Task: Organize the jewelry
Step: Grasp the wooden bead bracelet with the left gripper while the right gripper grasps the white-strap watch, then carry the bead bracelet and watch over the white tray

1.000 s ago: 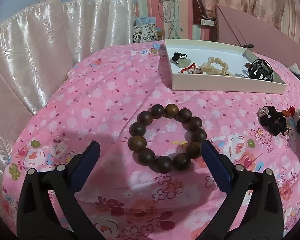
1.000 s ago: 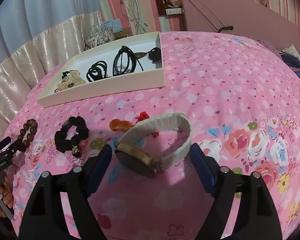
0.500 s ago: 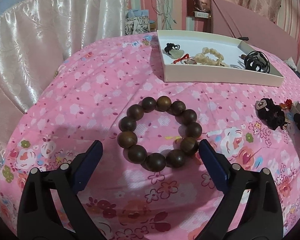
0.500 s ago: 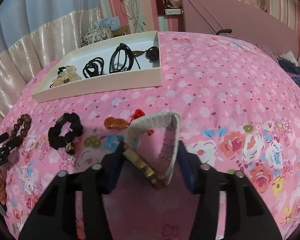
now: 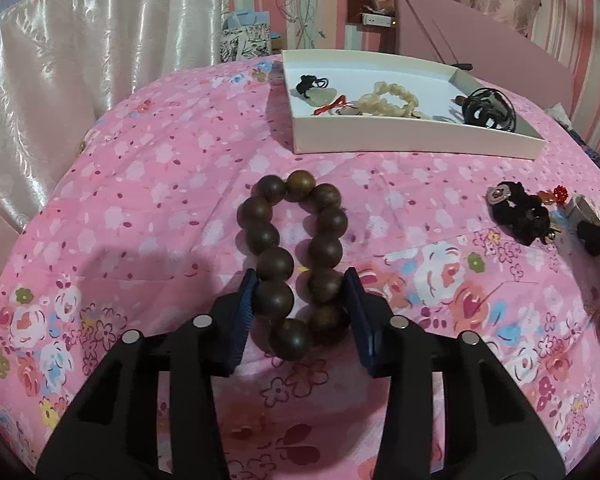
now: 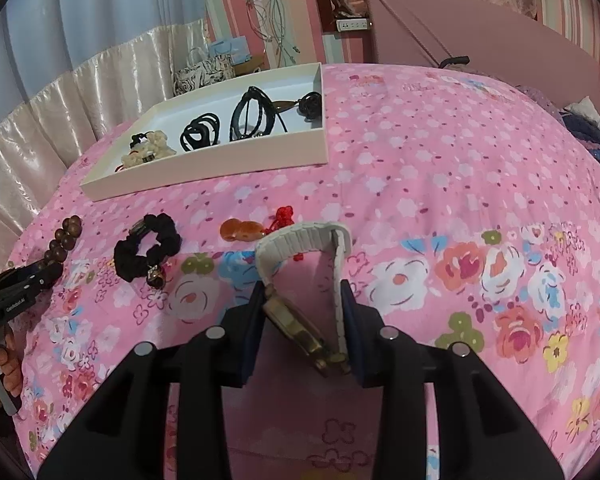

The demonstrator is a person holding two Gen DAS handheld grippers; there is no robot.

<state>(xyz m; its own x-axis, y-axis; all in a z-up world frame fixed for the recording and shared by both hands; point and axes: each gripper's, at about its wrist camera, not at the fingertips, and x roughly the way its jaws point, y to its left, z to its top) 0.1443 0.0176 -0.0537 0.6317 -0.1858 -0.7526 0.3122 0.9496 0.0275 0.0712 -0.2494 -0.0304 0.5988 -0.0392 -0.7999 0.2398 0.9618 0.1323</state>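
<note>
Left gripper [image 5: 300, 292] pinches bead bracelet [image 5: 296, 260]; right view shows watch [image 6: 304, 292].

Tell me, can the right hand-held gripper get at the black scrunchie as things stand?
Probably not yet: the right hand-held gripper, whose jaws have just been closing, is clamped on the white-strapped watch. The black scrunchie lies unobstructed on the bedspread to its left.

Glossy wooden beads [image 5: 296, 256], cotton bedspread [image 5: 160, 184]
</note>
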